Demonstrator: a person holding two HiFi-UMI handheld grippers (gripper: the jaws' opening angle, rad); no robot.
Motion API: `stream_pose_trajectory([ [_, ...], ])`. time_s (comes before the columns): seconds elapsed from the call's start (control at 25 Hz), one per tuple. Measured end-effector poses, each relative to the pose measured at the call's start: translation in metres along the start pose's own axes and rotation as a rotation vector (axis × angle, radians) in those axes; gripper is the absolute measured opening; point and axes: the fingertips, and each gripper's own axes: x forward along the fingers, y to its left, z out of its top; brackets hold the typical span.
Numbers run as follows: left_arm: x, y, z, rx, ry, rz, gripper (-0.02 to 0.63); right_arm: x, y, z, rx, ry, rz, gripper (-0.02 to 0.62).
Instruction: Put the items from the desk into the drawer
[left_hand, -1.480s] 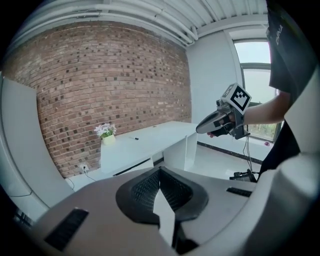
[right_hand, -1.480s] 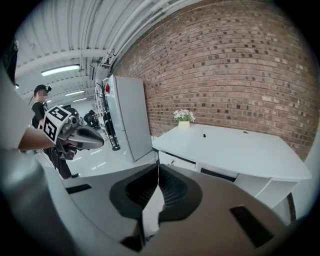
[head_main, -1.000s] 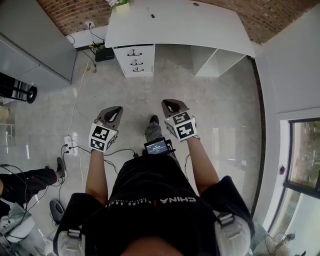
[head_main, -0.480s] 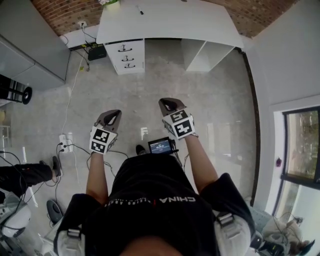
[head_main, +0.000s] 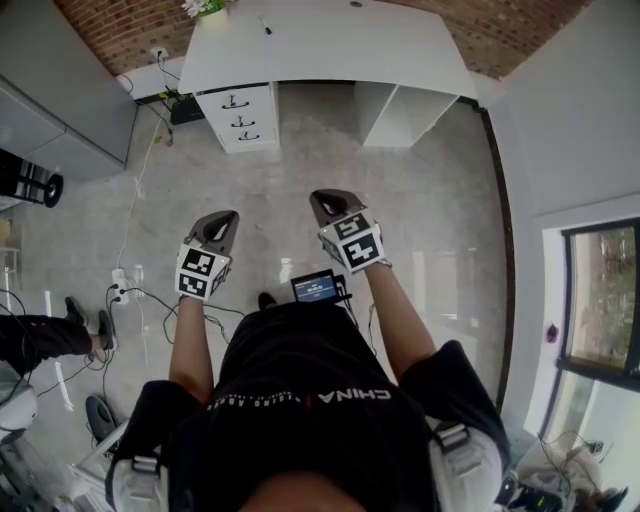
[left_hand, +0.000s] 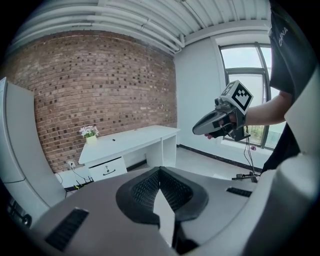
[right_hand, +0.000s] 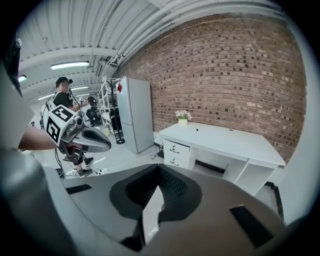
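Observation:
Across the room, a white desk (head_main: 320, 45) stands against the brick wall, with its drawer unit (head_main: 240, 115) closed. On the desk top are a potted plant (head_main: 205, 8), a pen (head_main: 265, 22) and a small dark item (head_main: 357, 4). Both grippers hang in mid-air over the floor, well short of the desk. My left gripper (head_main: 222, 224) is shut and empty; its jaws meet in the left gripper view (left_hand: 161, 172). My right gripper (head_main: 335, 205) is also shut with nothing held (right_hand: 159, 172). Each gripper shows in the other's view: the right gripper (left_hand: 215, 122), the left gripper (right_hand: 95, 141).
Cables and a power strip (head_main: 118, 292) lie on the floor at the left, near another person's legs (head_main: 40, 335). A grey cabinet (right_hand: 135, 120) stands left of the desk. An open shelf (head_main: 405, 115) is under the desk's right side. A window (head_main: 600, 290) is at the right.
The person has stepped along, carrying both grippers; they sit a little higher in the head view and the desk has shifted left. Both jaws stay shut.

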Motion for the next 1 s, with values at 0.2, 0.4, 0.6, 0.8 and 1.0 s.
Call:
stream_pose_trajectory([
  [0.2, 0.006, -0.003, 0.014, -0.001, -0.007, 0.010, 0.012, -0.002, 0.001, 0.009, -0.032, -0.015, 0.022, 0.015],
  [0.4, 0.009, -0.008, 0.017, -0.039, -0.011, -0.001, 0.012, -0.004, 0.004, 0.008, -0.044, -0.022, 0.030, 0.015],
  [0.6, 0.010, -0.011, 0.018, -0.020, -0.009, -0.007, 0.011, -0.006, 0.005, 0.004, -0.041, -0.025, 0.022, 0.015],
  [0.8, 0.006, -0.018, 0.017, -0.005, -0.010, -0.005, 0.012, -0.013, 0.009, 0.001, -0.049, -0.024, 0.015, 0.015],
  [1.0, 0.008, -0.018, 0.015, -0.002, 0.001, 0.000, 0.011, -0.014, 0.008, -0.003, -0.047, -0.019, 0.014, 0.015],
])
